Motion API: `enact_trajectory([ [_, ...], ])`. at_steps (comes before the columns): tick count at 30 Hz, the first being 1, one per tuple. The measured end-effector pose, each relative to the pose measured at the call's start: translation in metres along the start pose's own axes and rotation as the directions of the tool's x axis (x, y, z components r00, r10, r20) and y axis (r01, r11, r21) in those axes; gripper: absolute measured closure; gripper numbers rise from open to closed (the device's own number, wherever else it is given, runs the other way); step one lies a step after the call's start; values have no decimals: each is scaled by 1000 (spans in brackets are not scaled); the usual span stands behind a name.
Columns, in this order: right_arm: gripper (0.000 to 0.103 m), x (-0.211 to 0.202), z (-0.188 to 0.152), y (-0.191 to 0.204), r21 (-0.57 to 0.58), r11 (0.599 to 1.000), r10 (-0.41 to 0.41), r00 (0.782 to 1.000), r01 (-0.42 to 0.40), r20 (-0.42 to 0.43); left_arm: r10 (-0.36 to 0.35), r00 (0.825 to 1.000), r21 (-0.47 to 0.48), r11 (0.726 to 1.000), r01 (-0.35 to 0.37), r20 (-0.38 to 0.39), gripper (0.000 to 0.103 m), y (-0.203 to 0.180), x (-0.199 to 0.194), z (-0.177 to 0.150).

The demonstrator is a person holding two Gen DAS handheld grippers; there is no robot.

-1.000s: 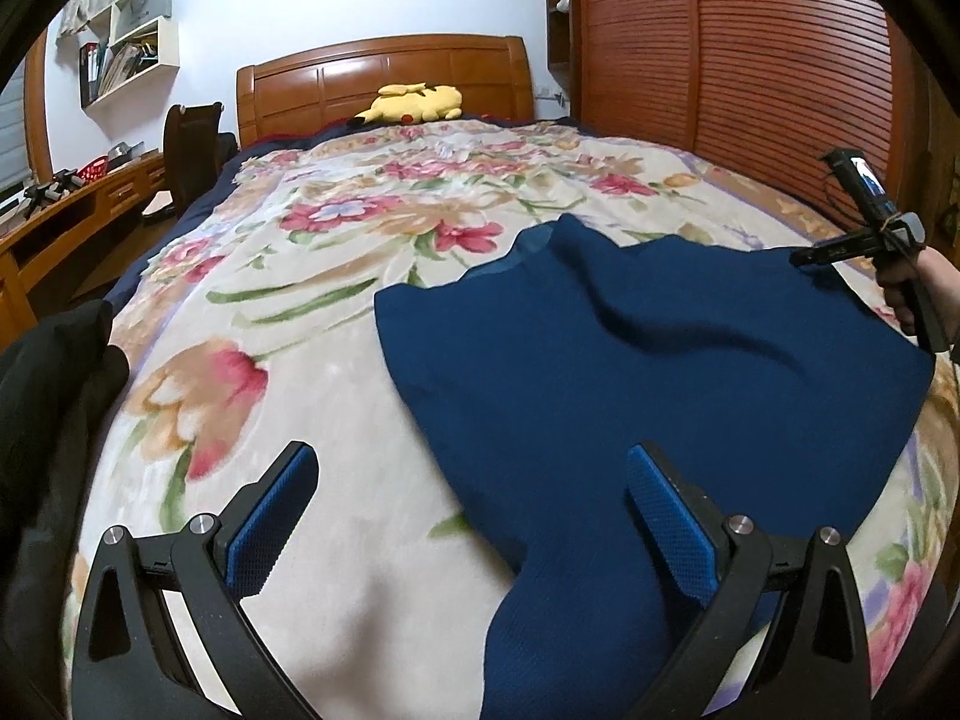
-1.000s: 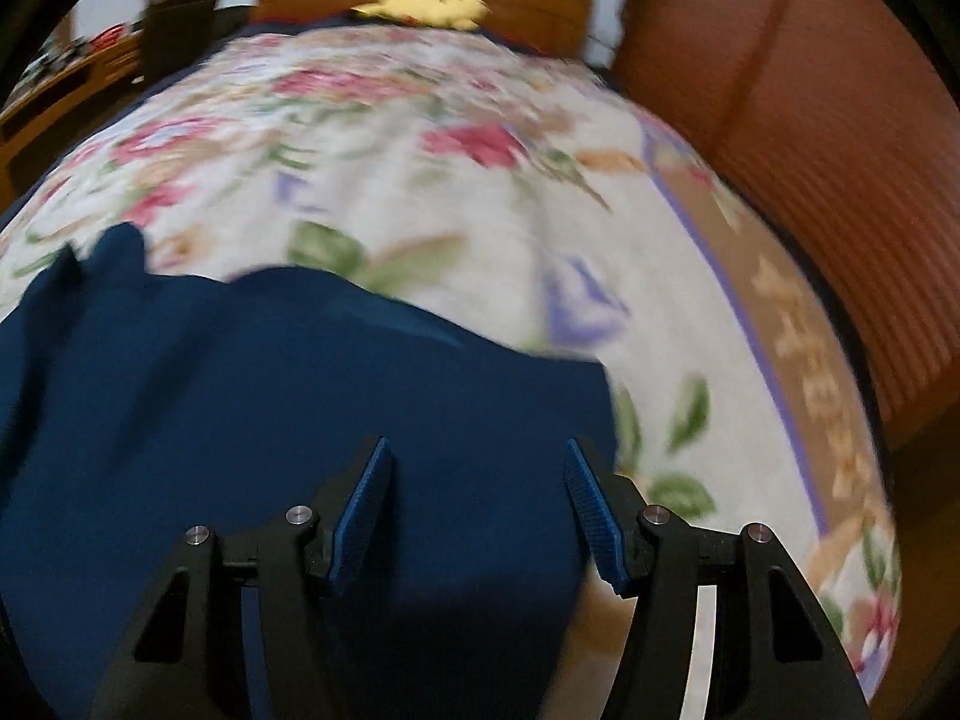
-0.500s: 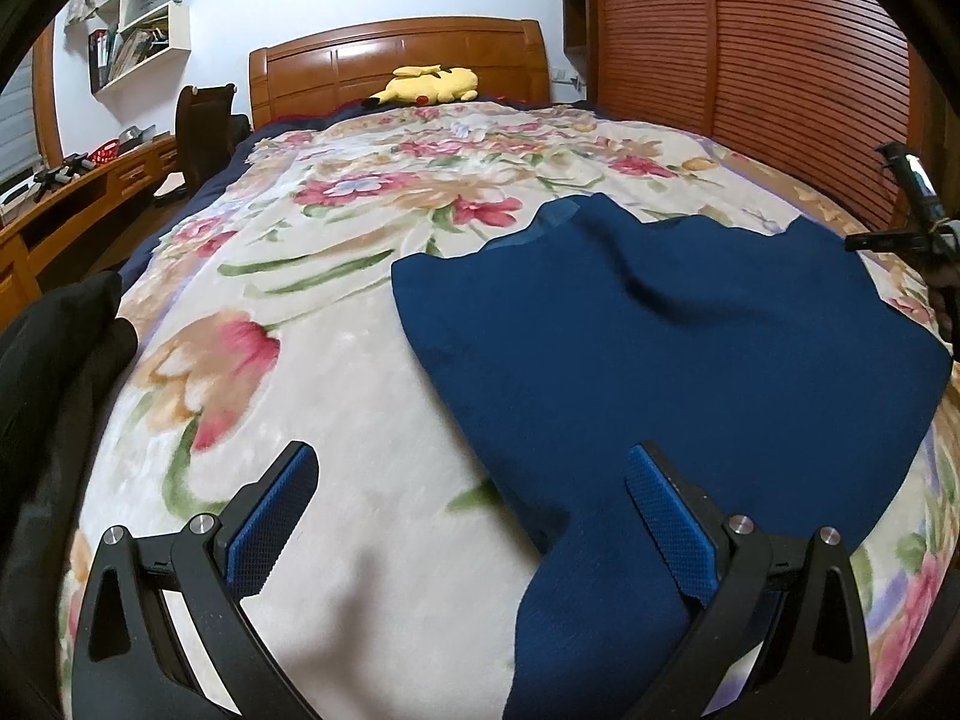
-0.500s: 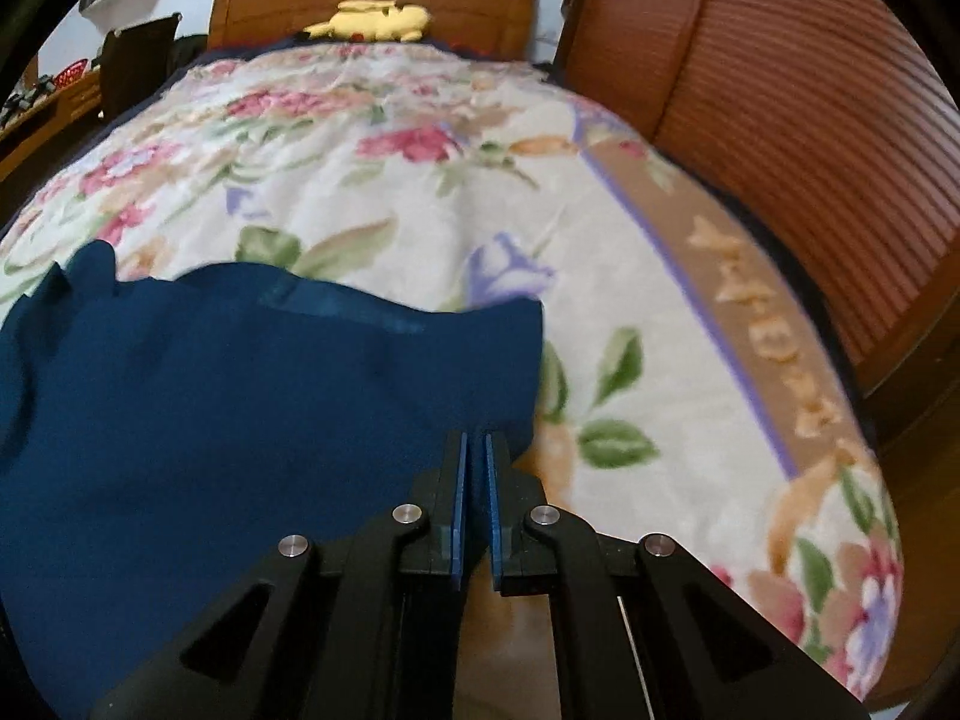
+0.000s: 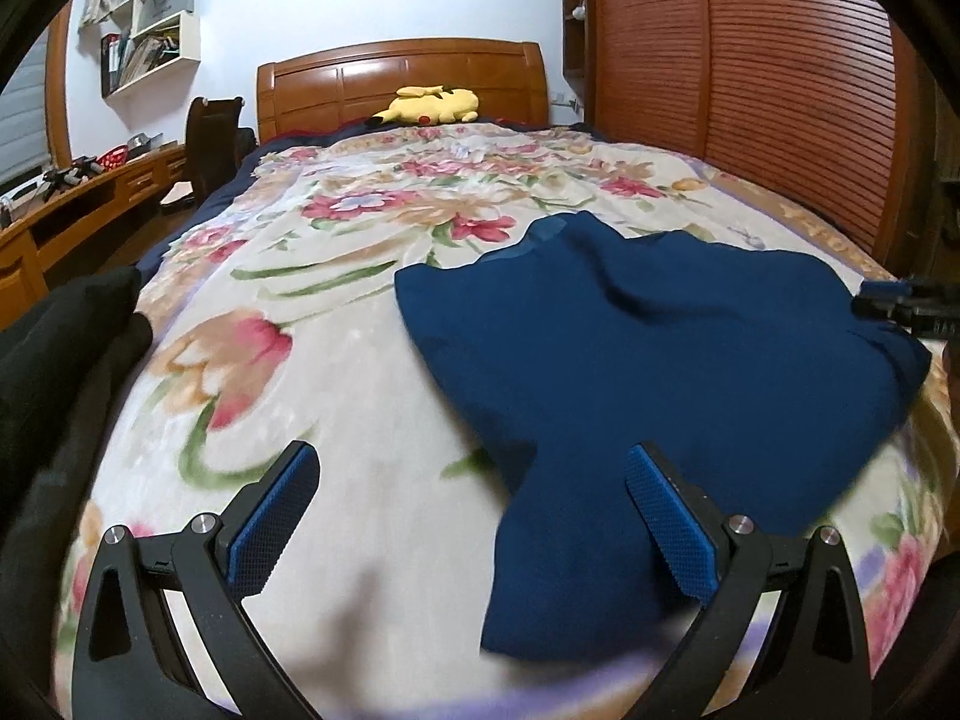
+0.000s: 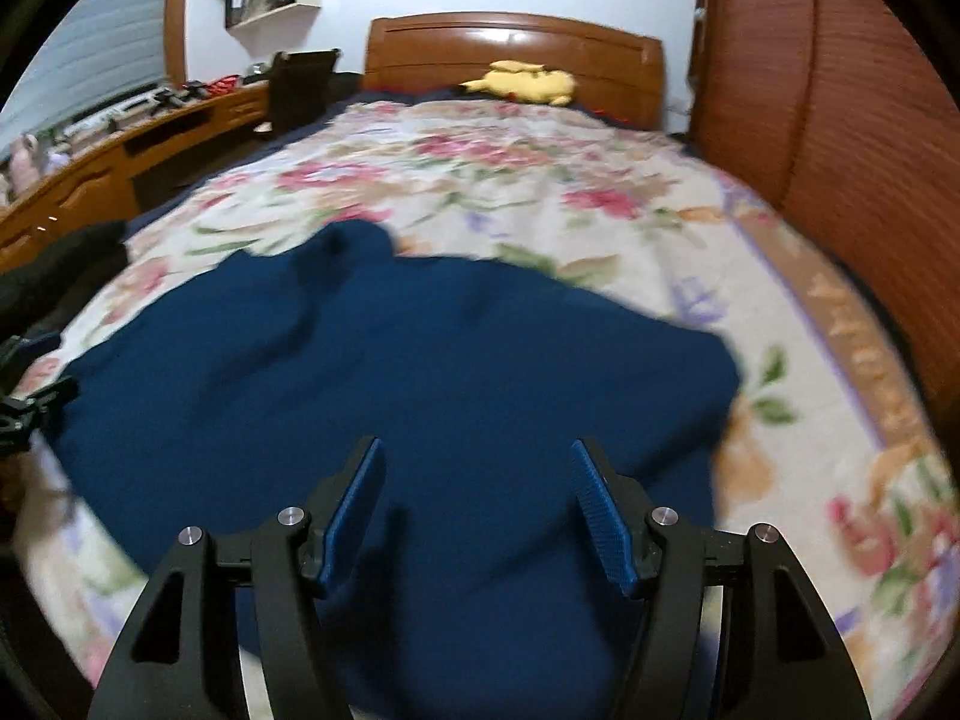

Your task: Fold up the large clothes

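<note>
Left hand-held gripper [image 5: 474,516] hovering wide open, nothing btwn pads; right hand-held gripper [image 6: 477,501] opening, empty, above dark blue knit garment [image 6: 390,372], spreading centre-frame on floral blanket-covered bed [image 5: 360,228], prob. flattened for folding.

Motion blur smears the blue garment's [image 6: 420,372] near hem.

Home bedroom, bed [image 5: 360,360], wooden headboard [image 5: 402,84]
</note>
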State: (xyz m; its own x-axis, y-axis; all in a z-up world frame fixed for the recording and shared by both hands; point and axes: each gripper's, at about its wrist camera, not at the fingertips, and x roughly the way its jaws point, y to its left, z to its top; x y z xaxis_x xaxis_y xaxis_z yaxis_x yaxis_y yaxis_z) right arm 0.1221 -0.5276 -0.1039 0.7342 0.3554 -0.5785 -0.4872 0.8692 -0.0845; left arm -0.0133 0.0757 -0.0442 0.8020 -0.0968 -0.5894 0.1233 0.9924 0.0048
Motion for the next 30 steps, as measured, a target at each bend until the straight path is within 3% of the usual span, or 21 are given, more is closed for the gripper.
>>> enact_trajectory([
  [7, 37, 1, -25, 19, 13, 998, 65, 998, -65, 19, -5, 1000, -22, 1000, 5, 11, 1, -1, -23, -21],
  [11, 37, 2, -33, 21, 17, 998, 66, 997, -67, 49, 11, 1000, -31, 999, -10, 9, 1, -5, -25, -27],
  [16, 37, 25, -43, 27, -49, 997, 59, 998, -60, -15, 19, 1000, -79, 997, -19, -6, 1, -2, -25, -28],
  [30, 37, 22, -47, 36, -69, 997, 38, 999, -38, -9, 22, 997, -155, 987, -34, -77, 4, 9, -24, -19],
])
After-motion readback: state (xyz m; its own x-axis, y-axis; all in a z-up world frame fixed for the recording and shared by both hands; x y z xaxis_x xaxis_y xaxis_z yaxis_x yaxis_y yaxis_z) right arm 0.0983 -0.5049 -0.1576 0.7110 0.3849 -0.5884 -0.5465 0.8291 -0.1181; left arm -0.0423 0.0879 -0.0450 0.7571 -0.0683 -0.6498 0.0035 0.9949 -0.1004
